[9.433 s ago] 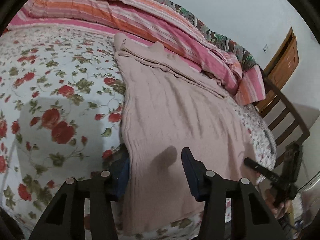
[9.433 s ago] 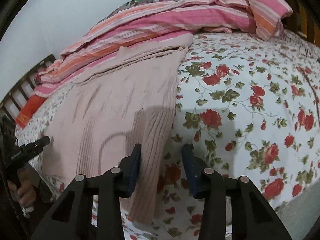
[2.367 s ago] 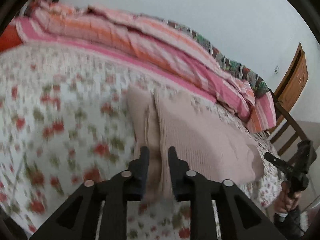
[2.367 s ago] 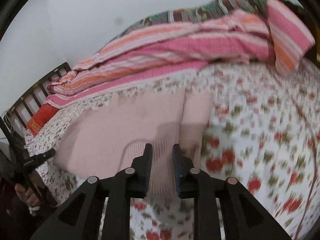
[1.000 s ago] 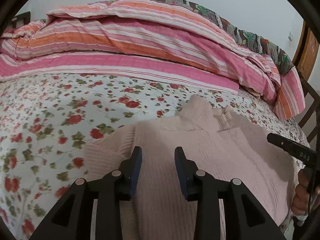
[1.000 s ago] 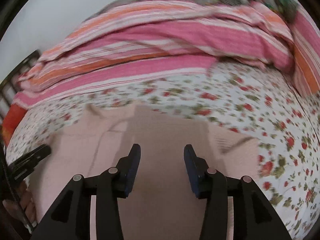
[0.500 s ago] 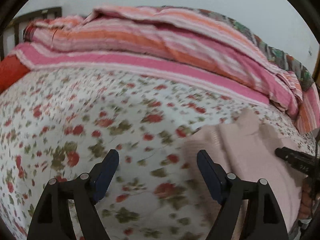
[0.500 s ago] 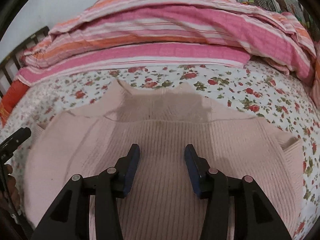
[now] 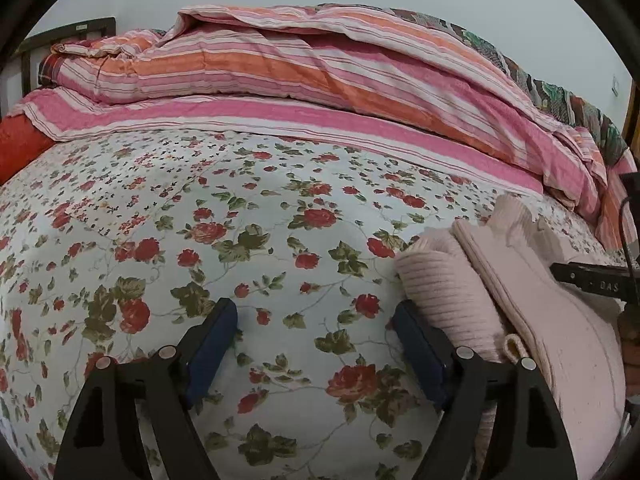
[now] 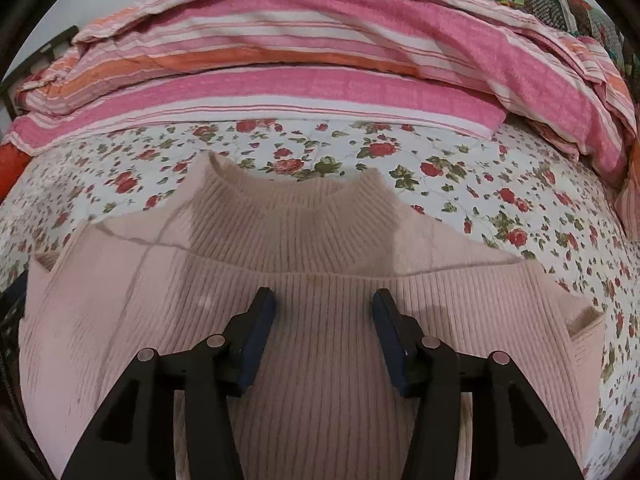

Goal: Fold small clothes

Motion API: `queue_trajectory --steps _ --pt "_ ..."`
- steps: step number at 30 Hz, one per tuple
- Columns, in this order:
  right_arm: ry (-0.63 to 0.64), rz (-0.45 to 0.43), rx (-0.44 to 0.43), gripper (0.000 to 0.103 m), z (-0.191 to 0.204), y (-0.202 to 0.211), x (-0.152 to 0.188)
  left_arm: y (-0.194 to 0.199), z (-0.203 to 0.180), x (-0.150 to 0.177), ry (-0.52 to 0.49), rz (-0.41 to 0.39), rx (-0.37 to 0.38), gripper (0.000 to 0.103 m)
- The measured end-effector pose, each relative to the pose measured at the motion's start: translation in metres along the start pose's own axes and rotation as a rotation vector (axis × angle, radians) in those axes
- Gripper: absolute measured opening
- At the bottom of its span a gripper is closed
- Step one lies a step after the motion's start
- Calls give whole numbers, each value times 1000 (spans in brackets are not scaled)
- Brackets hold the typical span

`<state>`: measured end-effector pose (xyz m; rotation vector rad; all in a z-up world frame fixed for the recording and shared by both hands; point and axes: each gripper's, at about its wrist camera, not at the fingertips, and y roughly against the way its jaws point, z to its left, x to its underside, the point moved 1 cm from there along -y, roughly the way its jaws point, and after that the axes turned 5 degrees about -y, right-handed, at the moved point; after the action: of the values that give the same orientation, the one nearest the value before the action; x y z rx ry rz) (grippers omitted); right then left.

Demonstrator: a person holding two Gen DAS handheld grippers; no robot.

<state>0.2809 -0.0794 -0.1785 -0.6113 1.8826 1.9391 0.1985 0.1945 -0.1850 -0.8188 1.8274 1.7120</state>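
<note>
Pink ribbed knit fills the lower half of the right wrist view: the sweater (image 10: pixel 320 264) lies flat on the floral bedsheet (image 10: pixel 500 184), collar toward the top of the frame, with both sleeves apparently tucked in so the body forms a broad block. The right gripper (image 10: pixel 323 312) hovers over the middle of it, just below the collar, jaws parted wide and holding nothing — a stance that seems to serve checking or pressing the fold, not gripping. In the left wrist view the sweater (image 9: pixel 500 280) sits at the right edge of the frame, its folded side rolled thick against the sheet. The left gripper (image 9: pixel 314 332) stands off over bare bedsheet (image 9: pixel 240 220) in the lower centre, jaws spread wide and empty, its right jaw just beside the knit's edge; it looks placed to come in from that side for the next fold. A striped quilt (image 9: pixel 300 64) is heaped along the top of both frames, well apart from the work.
</note>
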Motion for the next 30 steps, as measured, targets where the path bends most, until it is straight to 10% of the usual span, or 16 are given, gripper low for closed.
queue_trajectory --steps 30 --pt "66 -127 -36 52 1 97 108 34 -1 28 -21 -21 78 81"
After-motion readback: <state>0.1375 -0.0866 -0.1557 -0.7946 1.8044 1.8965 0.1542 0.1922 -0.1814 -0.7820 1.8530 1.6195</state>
